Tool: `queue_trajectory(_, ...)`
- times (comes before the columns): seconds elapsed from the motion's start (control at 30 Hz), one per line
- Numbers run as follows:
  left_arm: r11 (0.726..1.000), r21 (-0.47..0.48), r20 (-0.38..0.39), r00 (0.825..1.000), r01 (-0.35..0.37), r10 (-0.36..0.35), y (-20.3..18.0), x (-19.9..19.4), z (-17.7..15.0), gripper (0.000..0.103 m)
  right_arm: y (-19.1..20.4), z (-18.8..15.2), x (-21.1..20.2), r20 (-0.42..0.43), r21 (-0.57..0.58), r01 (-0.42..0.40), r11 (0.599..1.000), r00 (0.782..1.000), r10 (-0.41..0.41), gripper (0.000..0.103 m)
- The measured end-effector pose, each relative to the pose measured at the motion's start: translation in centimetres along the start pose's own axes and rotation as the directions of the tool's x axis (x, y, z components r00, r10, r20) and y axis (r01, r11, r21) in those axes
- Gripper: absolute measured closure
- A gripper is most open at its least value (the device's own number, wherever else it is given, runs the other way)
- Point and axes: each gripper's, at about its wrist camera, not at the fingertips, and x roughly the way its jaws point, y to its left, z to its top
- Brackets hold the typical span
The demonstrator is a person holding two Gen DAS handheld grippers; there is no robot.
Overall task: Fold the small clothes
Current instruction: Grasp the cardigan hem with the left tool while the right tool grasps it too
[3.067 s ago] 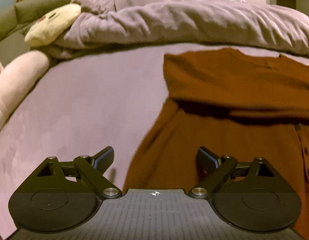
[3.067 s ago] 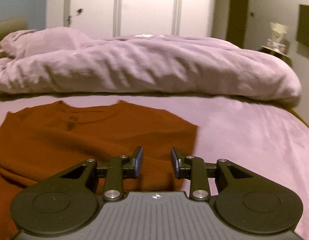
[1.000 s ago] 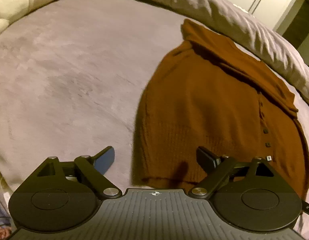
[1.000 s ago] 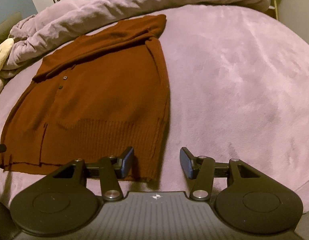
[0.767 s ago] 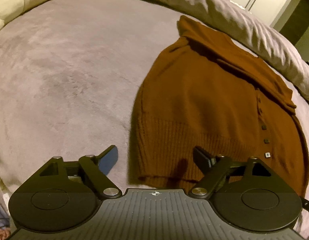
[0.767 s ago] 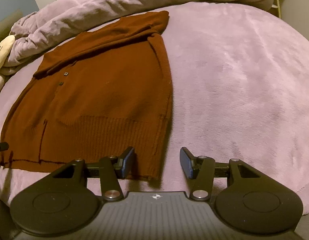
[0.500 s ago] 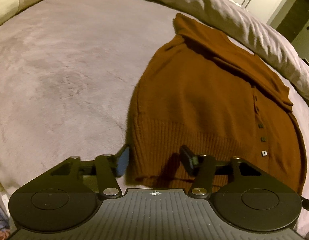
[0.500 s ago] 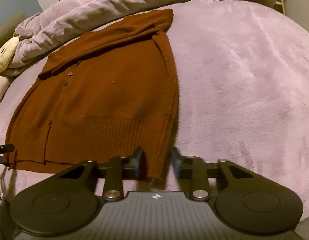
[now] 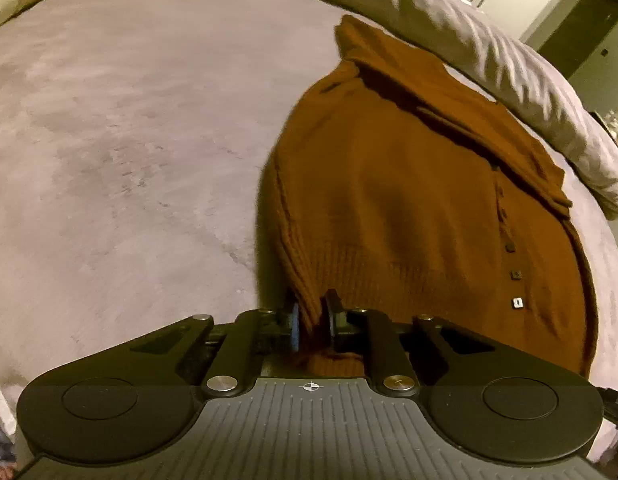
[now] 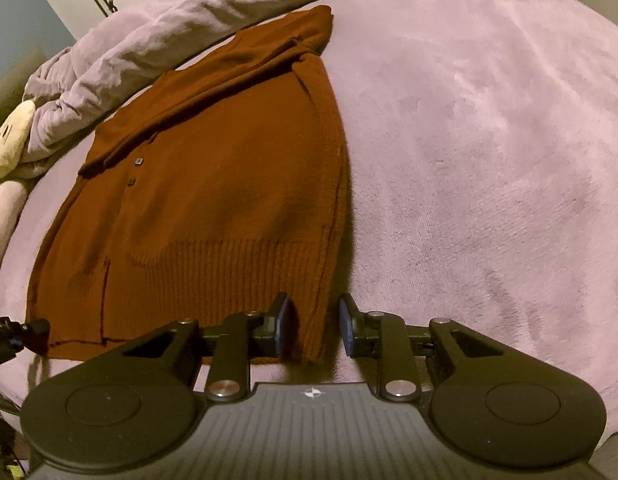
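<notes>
The bed (image 10: 489,140), covered in mauve plush, carries a bunched duvet (image 10: 157,36) along its far side. A rust-brown cardigan (image 10: 229,184) lies flat on the bed just in front of the duvet, its sleeves folded across the top and its ribbed hem (image 10: 213,276) toward me. My left gripper (image 9: 312,320) has its fingers pressed together on the hem's left corner, the knit pulled up into them. My right gripper (image 10: 314,330) has its fingers apart, straddling the hem's right corner without touching it. Small buttons (image 9: 517,302) dot the front.
</notes>
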Motion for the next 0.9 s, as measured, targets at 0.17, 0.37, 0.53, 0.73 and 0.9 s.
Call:
queue_trajectory(0.17, 1.000, 0.023, 0.002, 1.000, 0.016, -0.016, -0.1, -0.2, 0.1, 0.092, -0.2, 0.1, 0.0, -0.001, 0.000, -0.009, 1.000, 1.000, 0.009, 0.083)
queue_trajectory(0.37, 1.000, -0.015, -0.011, 1.000, 0.019, -0.019, 0.9, -0.2, 0.1, 0.092, -0.1, 0.4, 0.0, -0.010, -0.002, -0.003, 1.000, 1.000, 0.003, 0.087)
queue_trajectory(0.53, 0.999, -0.039, -0.021, 0.999, 0.028, -0.029, 1.2, 0.1, 0.1, 0.084, 0.4, 0.5, 0.1, -0.014, -0.030, 0.029, 0.999, 0.999, -0.030, 0.087)
queue_trajectory(0.73, 0.998, 0.009, -0.034, 0.997, 0.069, -0.068, -0.1, 0.4, 0.2, 0.051, 0.8, 0.5, 0.2, -0.016, -0.063, 0.050, 0.997, 0.999, -0.051, 0.087)
queue_trajectory(0.9, 0.997, 0.050, -0.057, 0.997, 0.058, -0.055, -0.8, 0.9, 0.4, 0.072, 0.9, 0.5, 0.2, -0.021, -0.072, 0.054, 0.996, 0.998, -0.055, 0.087)
